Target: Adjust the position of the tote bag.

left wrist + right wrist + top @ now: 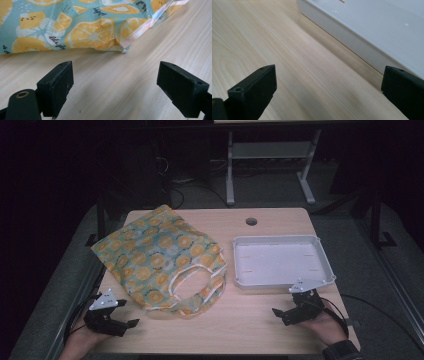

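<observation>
Bag (161, 259): fruit-print cloth, lying flat on the left half of the table (250, 330), handles toward the near edge, well left of the white tray (327, 265) on the right half. Left gripper (131, 324): near left corner of the table, jaws spread wide with nothing between them, bare wood under them and the bag's near edge (95, 37) just ahead. Right gripper (277, 312): near right edge, jaws likewise released and empty, just in front of the tray's near wall (352, 40).
</observation>
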Demonstrator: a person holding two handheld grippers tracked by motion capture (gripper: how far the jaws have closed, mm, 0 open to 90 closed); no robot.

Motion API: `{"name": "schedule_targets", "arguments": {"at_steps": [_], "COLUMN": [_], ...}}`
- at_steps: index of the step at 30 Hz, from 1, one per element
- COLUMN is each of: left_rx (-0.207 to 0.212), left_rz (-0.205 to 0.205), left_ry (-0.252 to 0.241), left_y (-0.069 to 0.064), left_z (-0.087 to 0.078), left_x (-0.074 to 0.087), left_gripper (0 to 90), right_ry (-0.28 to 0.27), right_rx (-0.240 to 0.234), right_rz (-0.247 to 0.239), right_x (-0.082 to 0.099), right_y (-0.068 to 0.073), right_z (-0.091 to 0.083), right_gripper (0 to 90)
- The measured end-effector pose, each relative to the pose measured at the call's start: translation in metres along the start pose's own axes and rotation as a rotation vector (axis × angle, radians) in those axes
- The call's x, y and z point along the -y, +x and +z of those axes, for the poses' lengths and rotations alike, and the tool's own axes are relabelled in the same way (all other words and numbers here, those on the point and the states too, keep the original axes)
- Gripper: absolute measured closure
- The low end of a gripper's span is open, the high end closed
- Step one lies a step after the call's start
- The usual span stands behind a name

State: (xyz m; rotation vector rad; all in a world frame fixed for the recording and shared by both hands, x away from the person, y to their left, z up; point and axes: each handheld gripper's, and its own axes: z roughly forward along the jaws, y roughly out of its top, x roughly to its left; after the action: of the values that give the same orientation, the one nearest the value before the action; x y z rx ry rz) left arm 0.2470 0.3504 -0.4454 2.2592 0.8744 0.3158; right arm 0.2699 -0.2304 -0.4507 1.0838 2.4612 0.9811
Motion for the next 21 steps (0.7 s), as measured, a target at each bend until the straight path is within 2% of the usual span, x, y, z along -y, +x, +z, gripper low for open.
{"name": "schedule_targets", "arguments": {"at_steps": [3, 9, 15, 21], "left_rx": [-0.007, 0.009, 0.014, 0.044], "left_rz": [-0.001, -0.026, -0.048, -0.037], "left_ry": [-0.006, -0.025, -0.046, -0.073], "left_y": [0.000, 0.002, 0.000, -0.007], "left_z": [-0.002, -0.006, -0.012, -0.012], "left_x": [-0.002, -0.004, -0.013, -0.028], "left_gripper": [13.3, 13.8, 14.2, 16.0], "right_ry": [-0.005, -0.016, 0.004, 0.015], "right_rx": [-0.006, -0.004, -0.018, -0.022], "right_rz": [0.009, 0.026, 0.026, 0.020], "right_x": [0.002, 0.002, 0.002, 0.002], "right_y": [-0.001, -0.002, -0.004, -0.003], "right_z": [-0.001, -0.001, 0.002, 0.004], "right_gripper": [0.0, 0.0, 0.0, 0.0]}}
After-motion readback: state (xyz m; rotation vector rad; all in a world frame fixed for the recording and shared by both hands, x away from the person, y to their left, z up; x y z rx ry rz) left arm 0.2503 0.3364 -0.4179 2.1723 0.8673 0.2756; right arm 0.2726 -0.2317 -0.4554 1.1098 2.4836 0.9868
